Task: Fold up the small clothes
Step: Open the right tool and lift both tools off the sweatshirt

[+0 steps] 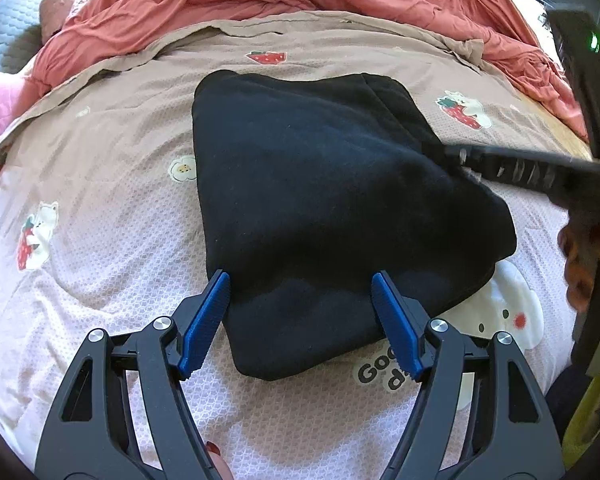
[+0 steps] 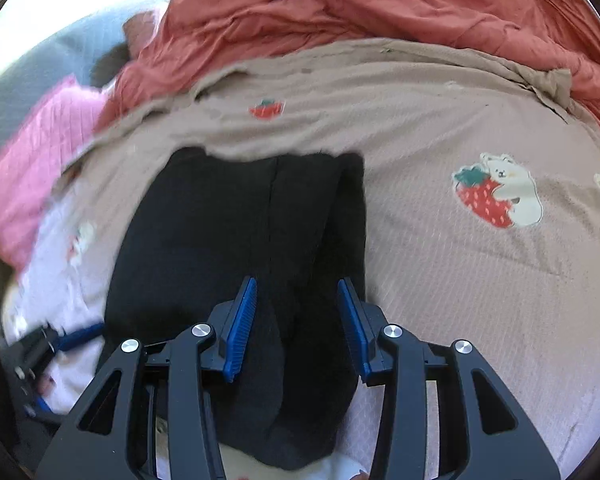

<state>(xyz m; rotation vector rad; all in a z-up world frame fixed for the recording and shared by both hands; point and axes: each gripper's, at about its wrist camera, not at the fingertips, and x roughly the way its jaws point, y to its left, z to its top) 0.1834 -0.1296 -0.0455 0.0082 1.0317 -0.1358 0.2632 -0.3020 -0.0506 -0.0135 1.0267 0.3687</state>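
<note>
folded black fleece garment (image 1: 324, 208) lying on strawberry-print pink-brown bedsheet (image 1: 100, 240); left gripper (image 1: 302, 312) hovering, blue pads apart; right gripper (image 2: 298, 320) hovering over it, pads apart.

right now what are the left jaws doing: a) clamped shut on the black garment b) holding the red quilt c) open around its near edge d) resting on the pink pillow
c: the left gripper has its jaws spread wide, one on each side of the near edge of the folded black garment, which lies on the strawberry-print bedspread.
</note>
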